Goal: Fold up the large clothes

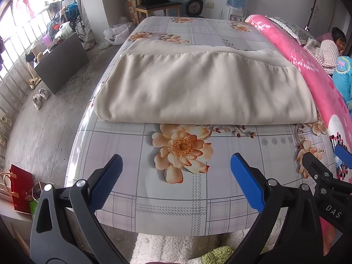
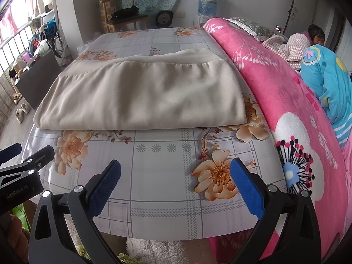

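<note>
A large beige garment lies folded into a wide rectangle on the flowered tablecloth, its folded edge nearest me. My left gripper hovers open over the table's near edge, short of the cloth, with nothing between its blue pads. My right gripper is likewise open and empty, just right of the left one. Each shows at the edge of the other's view: the right gripper and the left gripper.
A pink flowered blanket runs along the table's right side. A person lies beyond it beside blue bedding. On the left are a dark cabinet, shoes and a red bag. A chair stands behind.
</note>
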Tool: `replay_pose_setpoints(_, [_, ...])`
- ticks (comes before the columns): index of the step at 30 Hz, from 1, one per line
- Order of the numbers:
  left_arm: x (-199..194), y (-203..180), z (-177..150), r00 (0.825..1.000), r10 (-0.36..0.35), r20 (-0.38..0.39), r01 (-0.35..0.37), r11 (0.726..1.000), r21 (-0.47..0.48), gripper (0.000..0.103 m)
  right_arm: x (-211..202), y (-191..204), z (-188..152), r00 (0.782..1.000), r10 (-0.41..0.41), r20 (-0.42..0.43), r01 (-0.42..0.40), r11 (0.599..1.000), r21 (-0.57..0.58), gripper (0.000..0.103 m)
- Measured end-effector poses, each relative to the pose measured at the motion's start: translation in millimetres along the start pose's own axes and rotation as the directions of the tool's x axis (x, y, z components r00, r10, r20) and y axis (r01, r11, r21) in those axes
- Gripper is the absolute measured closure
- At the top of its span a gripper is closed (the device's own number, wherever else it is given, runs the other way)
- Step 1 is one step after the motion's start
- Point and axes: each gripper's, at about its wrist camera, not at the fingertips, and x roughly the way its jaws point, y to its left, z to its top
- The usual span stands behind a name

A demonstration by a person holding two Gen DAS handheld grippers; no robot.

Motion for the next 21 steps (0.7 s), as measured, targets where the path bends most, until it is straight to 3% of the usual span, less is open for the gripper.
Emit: replay_pose_setpoints(21, [-0.2, 1.2, 2.0, 1.0, 0.0, 0.006, 0.0, 1.0, -0.004, 0.008, -1.1, 1.0, 0.9, 1.0, -0.002, 0.0, 0.002, 1.0, -0.005, 0.006])
